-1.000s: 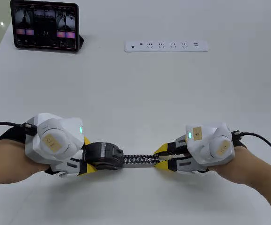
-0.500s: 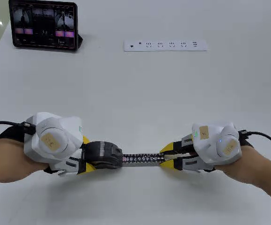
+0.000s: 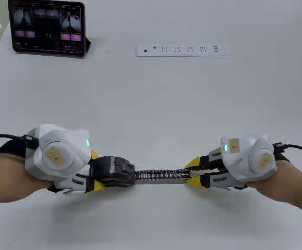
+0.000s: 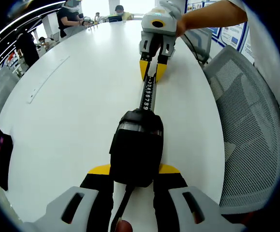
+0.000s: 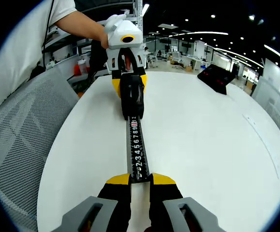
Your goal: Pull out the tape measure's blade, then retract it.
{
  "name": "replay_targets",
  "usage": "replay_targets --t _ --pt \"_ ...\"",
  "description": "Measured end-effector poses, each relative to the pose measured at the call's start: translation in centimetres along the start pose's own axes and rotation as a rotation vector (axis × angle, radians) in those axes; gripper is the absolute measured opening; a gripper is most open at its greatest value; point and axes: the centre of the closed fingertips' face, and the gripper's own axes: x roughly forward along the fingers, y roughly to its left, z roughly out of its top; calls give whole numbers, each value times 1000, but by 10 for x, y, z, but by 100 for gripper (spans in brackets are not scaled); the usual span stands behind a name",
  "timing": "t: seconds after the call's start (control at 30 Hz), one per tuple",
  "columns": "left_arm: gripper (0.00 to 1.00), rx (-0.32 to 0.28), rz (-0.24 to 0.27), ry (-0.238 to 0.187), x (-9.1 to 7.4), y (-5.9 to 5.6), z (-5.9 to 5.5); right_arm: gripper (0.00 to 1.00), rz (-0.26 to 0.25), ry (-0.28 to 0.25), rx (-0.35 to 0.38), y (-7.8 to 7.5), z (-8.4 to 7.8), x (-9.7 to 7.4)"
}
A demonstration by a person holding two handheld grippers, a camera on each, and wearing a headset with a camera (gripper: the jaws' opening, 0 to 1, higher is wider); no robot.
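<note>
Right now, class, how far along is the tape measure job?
Done: a short stretch of the black numbered blade is out of the black tape measure case. In hand: left tongs clamp the case, right tongs pinch the blade's end. Left: any further pull, then the retraction.

tablet (image 3: 46, 26) back left, power strip (image 3: 182, 50) behind tape measure (image 3: 112, 171)

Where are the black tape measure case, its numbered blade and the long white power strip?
Black tape measure case (image 3: 112, 171), head view, top of its housing.
Black numbered blade (image 5: 136, 149), right gripper view, middle of the printed strip.
Long white power strip (image 3: 182, 50), head view, middle of its socket row.
</note>
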Motion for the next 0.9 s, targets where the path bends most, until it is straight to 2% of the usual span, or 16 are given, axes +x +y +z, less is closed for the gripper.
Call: replay_targets --t 0.9 --pt "26 1 1 5 0 1 -1 10 -10 58 -4 -3 -22 -22"
